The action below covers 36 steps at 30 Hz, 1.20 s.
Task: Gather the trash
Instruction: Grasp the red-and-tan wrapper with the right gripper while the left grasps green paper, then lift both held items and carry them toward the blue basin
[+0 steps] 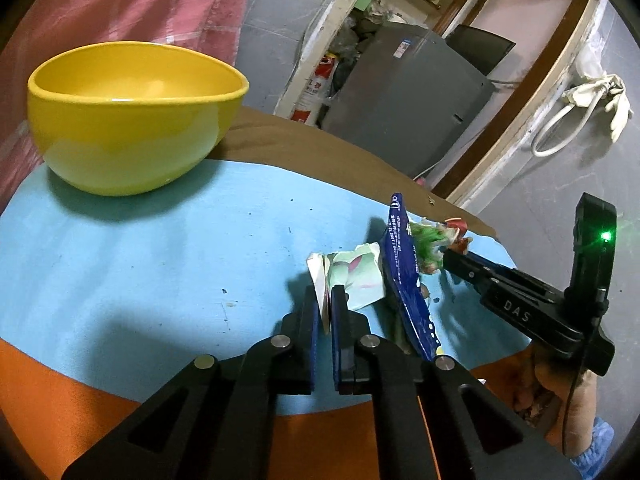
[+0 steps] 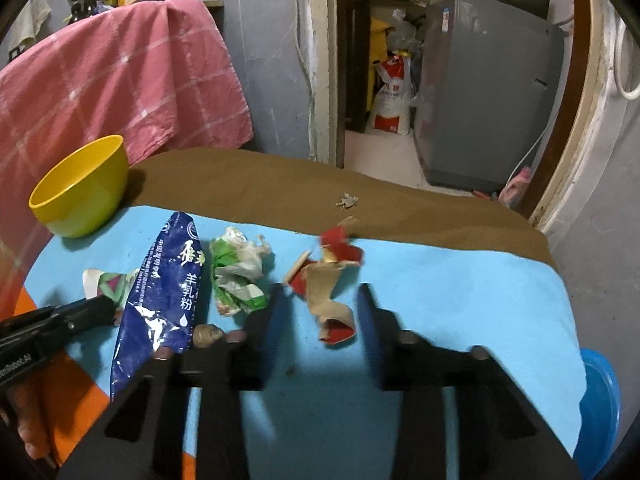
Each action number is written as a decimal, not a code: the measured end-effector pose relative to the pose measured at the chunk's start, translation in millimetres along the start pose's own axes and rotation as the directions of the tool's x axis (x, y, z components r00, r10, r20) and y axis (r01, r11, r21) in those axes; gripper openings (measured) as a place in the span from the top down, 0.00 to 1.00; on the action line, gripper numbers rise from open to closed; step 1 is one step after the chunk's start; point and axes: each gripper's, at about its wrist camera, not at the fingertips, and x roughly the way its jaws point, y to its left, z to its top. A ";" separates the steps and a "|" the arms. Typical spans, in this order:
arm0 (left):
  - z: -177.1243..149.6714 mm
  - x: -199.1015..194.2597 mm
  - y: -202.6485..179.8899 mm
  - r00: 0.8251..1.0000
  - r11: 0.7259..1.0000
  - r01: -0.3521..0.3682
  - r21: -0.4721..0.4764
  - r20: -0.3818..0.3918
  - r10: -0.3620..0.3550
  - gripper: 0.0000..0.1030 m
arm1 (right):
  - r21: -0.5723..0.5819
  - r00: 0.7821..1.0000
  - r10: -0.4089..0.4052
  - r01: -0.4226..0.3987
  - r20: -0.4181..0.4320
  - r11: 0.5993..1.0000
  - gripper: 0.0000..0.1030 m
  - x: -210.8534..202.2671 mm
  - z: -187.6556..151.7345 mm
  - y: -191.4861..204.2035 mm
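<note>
My left gripper [image 1: 325, 304] is shut on a crumpled white and green paper scrap [image 1: 352, 276], which also shows in the right wrist view [image 2: 108, 284]. A blue foil packet [image 1: 404, 276] [image 2: 164, 292] lies just right of it. A green and white crumpled wrapper [image 2: 236, 276] [image 1: 428, 244] lies beyond. My right gripper [image 2: 320, 300] is open, its fingers on either side of torn red and brown cardboard [image 2: 332, 288]. A yellow bowl [image 1: 128, 116] [image 2: 80, 188] stands at the far left of the blue mat [image 1: 160, 248].
A small brown lump [image 2: 206, 335] lies by the packet's near end. A tiny scrap [image 2: 347, 201] lies on the brown cloth [image 2: 280, 184] behind the mat. A pink cloth [image 2: 120, 80] hangs at the left. A blue bin [image 2: 600, 400] is below the table's right edge.
</note>
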 end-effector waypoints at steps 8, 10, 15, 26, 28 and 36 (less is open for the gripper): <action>0.7 -3.9 -1.5 0.999 1.000 -0.014 -0.008 0.029 0.015 0.99 | 0.009 0.998 0.032 -0.033 0.050 0.999 0.87 -10.0 -1.2 -2.4; 0.0 -9.9 -0.9 0.998 1.000 -0.017 -0.016 0.057 0.018 0.99 | 0.013 0.997 0.038 -0.039 0.074 0.999 0.87 -14.4 -1.7 -3.7; -0.5 -21.7 -3.0 0.992 0.999 -0.043 -0.025 0.120 0.046 0.99 | 0.005 0.979 0.064 -0.067 0.191 0.998 0.87 -37.0 -4.5 -3.2; -3.8 -77.6 -44.9 0.924 0.992 -0.103 0.069 0.376 0.070 0.99 | -0.069 0.864 0.018 0.019 0.503 0.997 0.87 -106.7 -28.2 18.5; -2.6 -82.7 -57.2 0.916 0.991 -0.088 0.097 0.398 0.043 0.99 | -0.065 0.846 0.011 0.028 0.533 0.998 0.87 -116.8 -32.0 18.3; -7.0 -83.3 -111.1 0.903 0.980 -0.003 0.201 0.422 -0.083 0.99 | 0.056 0.773 -0.094 0.076 0.628 0.996 0.87 -163.1 -58.9 -1.8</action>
